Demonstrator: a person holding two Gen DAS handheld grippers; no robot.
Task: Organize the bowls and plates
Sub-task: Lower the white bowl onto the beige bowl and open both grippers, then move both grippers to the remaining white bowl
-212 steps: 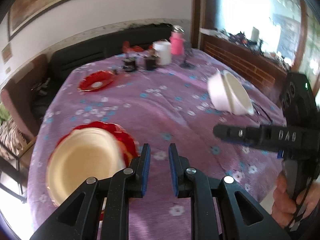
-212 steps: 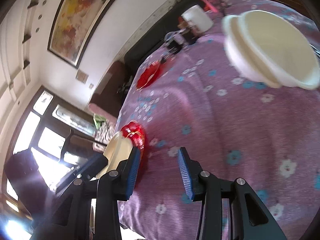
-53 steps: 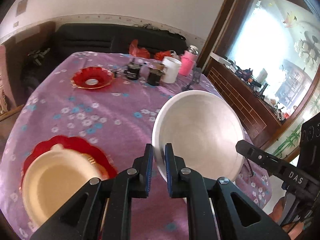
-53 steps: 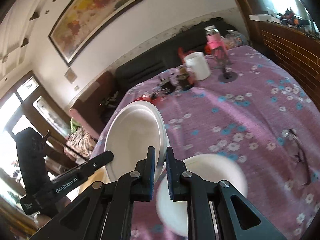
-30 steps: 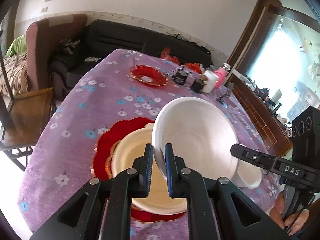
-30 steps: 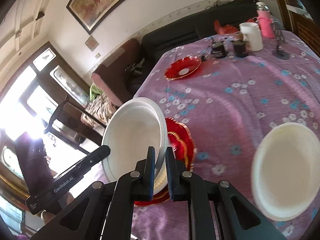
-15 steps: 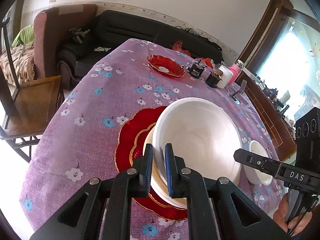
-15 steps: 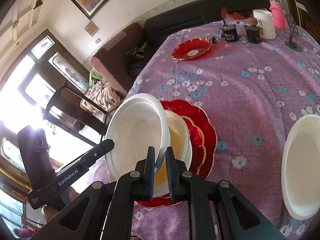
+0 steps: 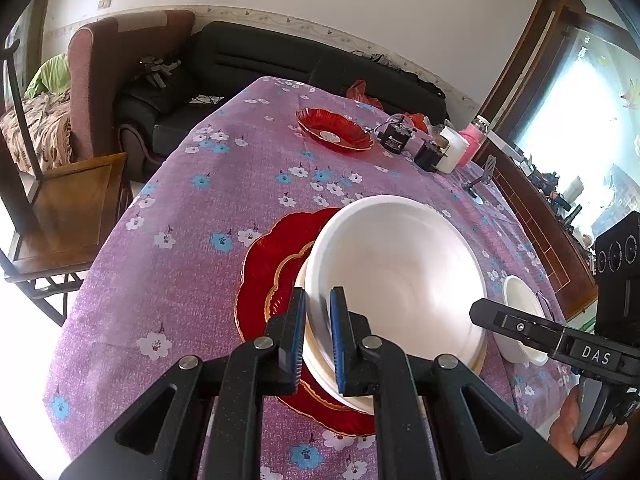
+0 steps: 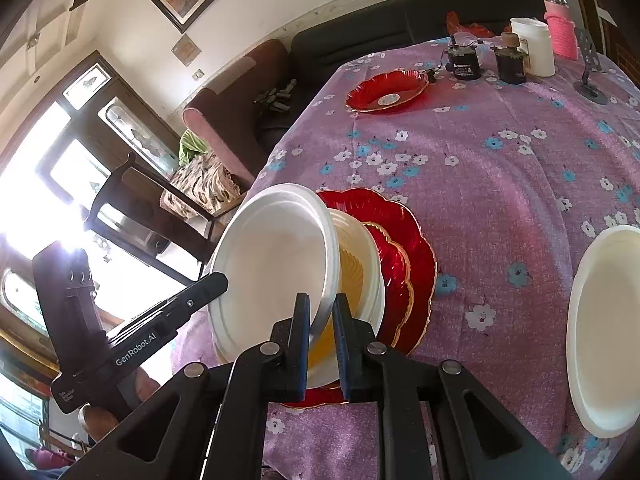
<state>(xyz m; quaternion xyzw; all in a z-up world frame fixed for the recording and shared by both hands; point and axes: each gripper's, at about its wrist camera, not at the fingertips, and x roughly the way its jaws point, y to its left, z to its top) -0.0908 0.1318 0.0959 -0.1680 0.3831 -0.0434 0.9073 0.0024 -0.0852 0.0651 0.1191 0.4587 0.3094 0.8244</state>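
Observation:
Both grippers pinch opposite rims of one white bowl, which also shows in the right wrist view. My left gripper is shut on its near rim. My right gripper is shut on the other rim. The bowl hangs tilted just over a cream bowl that sits on a large red scalloped plate. A second white bowl rests on the purple cloth to the right. A small red plate lies at the far side of the table.
The table wears a purple flowered cloth. Black jars, a white container, a pink bottle and a small stand crowd the far edge. A chair and wooden side table stand left of the table.
The white bowl, held by both grippers, has come lower and closer over the cream bowl on the red plate. Earlier it was lifted off the other white bowl and carried left.

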